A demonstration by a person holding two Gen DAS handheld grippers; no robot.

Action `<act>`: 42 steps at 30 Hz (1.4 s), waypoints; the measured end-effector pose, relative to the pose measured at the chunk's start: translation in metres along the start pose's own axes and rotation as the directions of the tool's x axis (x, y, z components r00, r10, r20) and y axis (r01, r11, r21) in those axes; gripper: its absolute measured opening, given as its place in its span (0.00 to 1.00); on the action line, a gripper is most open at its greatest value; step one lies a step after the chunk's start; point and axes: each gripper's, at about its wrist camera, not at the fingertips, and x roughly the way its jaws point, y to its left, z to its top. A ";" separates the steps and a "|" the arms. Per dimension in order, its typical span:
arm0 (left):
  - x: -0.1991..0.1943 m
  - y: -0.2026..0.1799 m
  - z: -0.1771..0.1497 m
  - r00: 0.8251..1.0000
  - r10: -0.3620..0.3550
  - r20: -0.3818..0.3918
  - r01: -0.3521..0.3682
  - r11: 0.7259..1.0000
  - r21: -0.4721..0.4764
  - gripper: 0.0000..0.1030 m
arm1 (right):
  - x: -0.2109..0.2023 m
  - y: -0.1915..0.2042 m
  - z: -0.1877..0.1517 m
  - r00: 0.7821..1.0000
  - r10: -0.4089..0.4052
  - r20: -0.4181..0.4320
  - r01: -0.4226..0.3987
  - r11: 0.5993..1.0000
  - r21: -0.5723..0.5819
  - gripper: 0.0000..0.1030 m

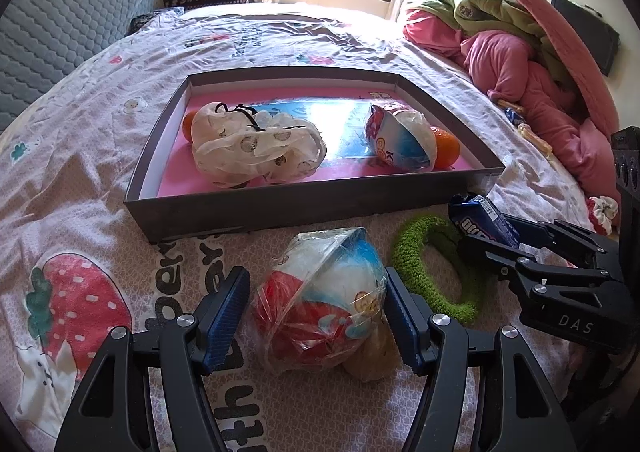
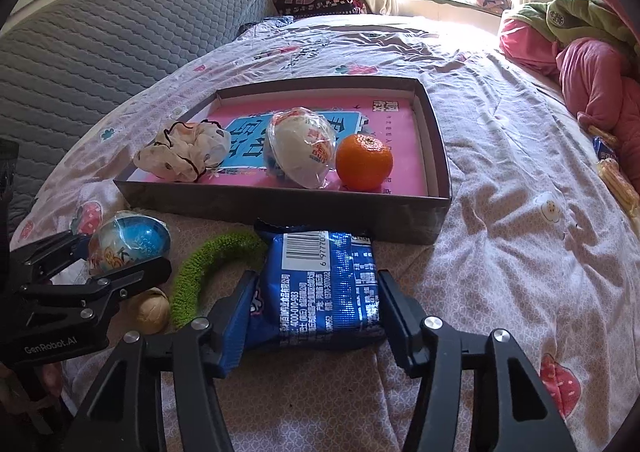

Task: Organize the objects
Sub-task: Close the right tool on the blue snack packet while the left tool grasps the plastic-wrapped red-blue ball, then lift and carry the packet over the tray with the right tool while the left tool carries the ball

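Note:
A shallow brown box (image 1: 280,208) (image 2: 280,208) on the bed holds a crumpled white cloth (image 1: 256,148) (image 2: 184,154), a wrapped toy egg (image 1: 400,140) (image 2: 302,146) and an orange (image 1: 446,150) (image 2: 363,161); a second orange (image 1: 189,124) peeks from behind the cloth. My left gripper (image 1: 318,308) (image 2: 116,256) is open around a wrapped red, white and blue toy egg (image 1: 320,304) (image 2: 128,242) on the sheet. My right gripper (image 2: 316,312) (image 1: 490,234) stands around a blue snack packet (image 2: 328,284) (image 1: 480,220), its pads touching the sides.
A green knitted ring (image 1: 424,272) (image 2: 208,268) lies between the grippers. A small beige ball (image 2: 152,310) (image 1: 372,360) sits by the left gripper. A grey quilted headboard (image 1: 68,32) is at left. Pink and green bedding (image 1: 520,60) is piled at right, with small snacks (image 2: 612,168) beside it.

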 end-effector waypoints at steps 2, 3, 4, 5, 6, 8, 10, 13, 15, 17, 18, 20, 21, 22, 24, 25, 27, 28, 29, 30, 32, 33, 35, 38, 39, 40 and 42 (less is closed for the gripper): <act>0.000 0.001 0.000 1.000 -0.005 0.003 0.005 1.000 -0.002 0.66 | -0.002 -0.002 0.000 1.000 0.005 0.009 -0.006 1.000 0.011 0.56; 0.001 0.002 0.000 1.000 -0.009 0.003 0.009 1.000 -0.002 0.63 | -0.004 -0.002 0.000 1.000 0.002 0.014 -0.002 1.000 0.010 0.56; 0.001 0.003 0.000 1.000 -0.016 0.000 0.016 1.000 -0.004 0.60 | -0.006 -0.002 0.000 1.000 -0.003 0.021 0.003 1.000 0.007 0.56; 0.001 0.003 0.000 1.000 -0.023 0.001 0.023 1.000 -0.010 0.56 | -0.007 -0.002 0.000 1.000 -0.006 0.027 0.006 1.000 0.006 0.55; 0.000 0.004 0.000 1.000 -0.027 0.003 0.027 1.000 -0.012 0.56 | -0.008 -0.001 0.001 0.999 -0.009 0.033 0.009 1.000 0.001 0.55; -0.001 0.004 -0.001 0.999 -0.033 0.008 0.033 0.999 -0.015 0.56 | -0.011 0.002 0.001 0.999 -0.019 0.048 0.020 1.000 -0.012 0.55; -0.004 0.004 0.000 0.999 -0.034 0.021 0.034 0.999 -0.016 0.56 | -0.015 0.003 0.002 0.998 -0.020 0.062 0.021 1.000 -0.018 0.55; -0.011 0.003 0.001 0.999 -0.023 0.046 0.023 1.000 -0.006 0.56 | -0.018 0.005 0.003 0.996 -0.020 0.081 0.023 0.999 -0.027 0.55; -0.015 0.003 0.003 0.998 -0.013 0.062 0.013 1.000 0.003 0.56 | -0.021 0.007 0.003 0.995 -0.021 0.095 0.024 0.999 -0.033 0.54; -0.018 0.003 0.004 0.997 -0.010 0.073 0.010 1.000 0.009 0.56 | -0.024 0.008 0.004 0.994 -0.019 0.106 0.024 0.999 -0.038 0.54; -0.019 0.003 0.004 0.997 -0.011 0.073 0.010 1.000 0.009 0.56 | -0.024 0.009 0.004 0.994 -0.018 0.108 0.023 0.999 -0.042 0.54; -0.019 0.003 0.004 0.997 -0.013 0.073 0.013 1.000 0.007 0.56 | -0.024 0.009 0.004 0.994 -0.022 0.109 0.028 0.999 -0.047 0.54; -0.020 0.003 0.004 0.997 -0.012 0.072 0.011 1.000 0.009 0.56 | -0.024 0.009 0.005 0.994 -0.022 0.105 0.027 0.998 -0.049 0.54; -0.020 0.003 0.004 0.997 -0.011 0.072 0.010 1.000 0.009 0.56 | -0.023 0.009 0.005 0.995 -0.022 0.101 0.027 0.999 -0.047 0.53; -0.020 0.003 0.005 0.997 -0.016 0.071 0.015 1.000 0.007 0.56 | -0.021 0.007 0.004 0.996 -0.023 0.089 0.027 0.999 -0.044 0.52; -0.020 0.003 0.005 0.997 -0.016 0.071 0.016 1.000 0.007 0.56 | -0.020 0.007 0.004 0.996 -0.039 0.083 0.043 0.998 -0.048 0.50; -0.021 0.003 0.005 0.997 -0.015 0.072 0.015 1.000 0.006 0.56 | -0.017 0.009 0.004 0.996 -0.048 0.069 0.052 0.997 -0.060 0.50; -0.020 0.003 0.005 0.997 -0.017 0.069 0.016 1.000 0.007 0.56 | -0.015 0.008 0.003 0.998 -0.037 0.059 0.040 0.998 -0.056 0.50; -0.021 0.003 0.005 0.997 -0.016 0.069 0.016 1.000 0.004 0.56 | -0.014 0.007 0.002 0.998 -0.028 0.050 0.031 0.998 -0.048 0.50; -0.021 0.003 0.004 0.997 -0.016 0.070 0.016 1.000 0.004 0.56 | -0.012 0.007 0.002 0.999 -0.030 0.043 0.032 0.998 -0.049 0.50; -0.021 0.002 0.004 0.997 -0.014 0.069 0.014 1.000 0.005 0.56 | -0.011 0.008 0.002 0.999 -0.035 0.037 0.037 0.998 -0.055 0.50; -0.022 0.002 0.005 0.997 -0.015 0.072 0.015 1.000 0.004 0.56 | -0.010 0.008 0.002 0.999 -0.034 0.035 0.035 0.998 -0.055 0.50; -0.023 0.002 0.005 0.997 -0.014 0.075 0.014 1.000 0.004 0.56 | -0.011 0.008 0.002 0.999 -0.032 0.037 0.034 0.998 -0.055 0.50; -0.024 0.003 0.006 0.997 -0.014 0.081 0.014 1.000 0.000 0.56 | -0.012 0.007 0.001 0.999 -0.024 0.038 0.026 0.999 -0.047 0.50; -0.025 0.003 0.006 0.996 -0.013 0.083 0.014 1.000 -0.002 0.56 | -0.013 0.007 0.001 0.999 -0.022 0.041 0.024 0.999 -0.042 0.50; -0.025 0.003 0.006 0.996 -0.014 0.085 0.014 1.000 -0.002 0.56 | -0.013 0.006 0.001 0.999 -0.018 0.045 0.020 0.999 -0.039 0.50; -0.027 0.003 0.007 0.996 -0.014 0.089 0.014 1.000 -0.004 0.56 | -0.015 0.006 0.001 0.999 -0.014 0.052 0.016 0.999 -0.036 0.50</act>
